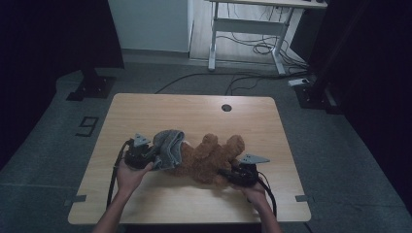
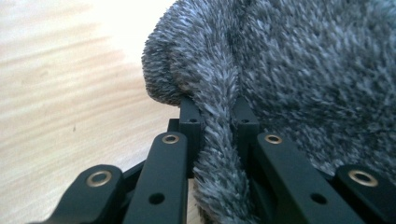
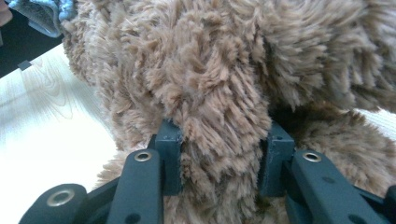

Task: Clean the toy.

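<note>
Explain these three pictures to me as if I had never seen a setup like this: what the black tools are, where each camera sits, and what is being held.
No robot arm here: a person holds a handheld two-jaw tool in each hand. The high view looks down from above the person's side onto a light wooden table. On it lies a brown furry teddy bear, with a grey fuzzy cloth at its left end.

The other two pictures come from small cameras riding on the tools, looking along their black jaws. The left gripper is pinched shut on a fold of the grey cloth. The right gripper is closed on a thick part of the bear's plush; which limb it is, I cannot tell.

In the high view, the left gripper is at and the right at.
</note>
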Action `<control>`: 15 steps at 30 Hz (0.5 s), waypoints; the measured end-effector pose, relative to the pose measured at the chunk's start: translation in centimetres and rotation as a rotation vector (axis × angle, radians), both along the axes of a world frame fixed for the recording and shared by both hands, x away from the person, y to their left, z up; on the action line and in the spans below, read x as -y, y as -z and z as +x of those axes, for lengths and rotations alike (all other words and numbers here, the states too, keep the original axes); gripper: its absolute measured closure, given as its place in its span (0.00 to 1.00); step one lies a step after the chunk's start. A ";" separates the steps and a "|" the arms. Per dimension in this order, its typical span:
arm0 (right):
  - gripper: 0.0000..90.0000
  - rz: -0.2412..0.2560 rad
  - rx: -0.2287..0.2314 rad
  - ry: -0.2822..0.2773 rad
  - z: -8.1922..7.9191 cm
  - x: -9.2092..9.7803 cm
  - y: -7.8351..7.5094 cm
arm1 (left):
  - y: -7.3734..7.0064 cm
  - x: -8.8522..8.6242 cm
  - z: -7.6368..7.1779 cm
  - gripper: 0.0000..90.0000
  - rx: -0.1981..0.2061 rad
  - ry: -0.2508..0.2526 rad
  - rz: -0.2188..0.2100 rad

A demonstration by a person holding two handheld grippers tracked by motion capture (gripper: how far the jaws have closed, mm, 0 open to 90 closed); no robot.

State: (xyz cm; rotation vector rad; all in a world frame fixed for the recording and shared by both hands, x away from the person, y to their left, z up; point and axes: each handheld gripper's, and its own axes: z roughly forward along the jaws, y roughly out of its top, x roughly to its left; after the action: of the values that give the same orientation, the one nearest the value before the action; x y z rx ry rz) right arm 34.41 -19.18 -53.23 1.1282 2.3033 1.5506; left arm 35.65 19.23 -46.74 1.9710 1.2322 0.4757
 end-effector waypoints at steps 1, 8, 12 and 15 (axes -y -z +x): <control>0.68 0.000 0.000 0.000 0.0 0.0 0.0 | 0.1 -0.2 0.0 0.88 -0.006 0.001 -0.011; 0.68 0.000 -0.002 0.004 0.1 0.1 0.0 | -2.4 0.5 -0.6 0.88 0.053 0.023 -0.073; 0.68 0.002 -0.002 0.004 0.1 0.1 0.1 | -4.3 2.8 -0.7 0.88 0.088 0.078 -0.086; 0.68 0.003 -0.003 0.004 0.1 0.1 0.1 | -5.2 5.5 -0.8 0.88 0.105 0.139 -0.088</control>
State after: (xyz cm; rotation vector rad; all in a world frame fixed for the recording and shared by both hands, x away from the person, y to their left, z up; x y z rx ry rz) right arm 34.49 -19.27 -53.30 1.1350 2.3002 1.5523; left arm 34.80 13.73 -41.50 1.9169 1.0262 0.4415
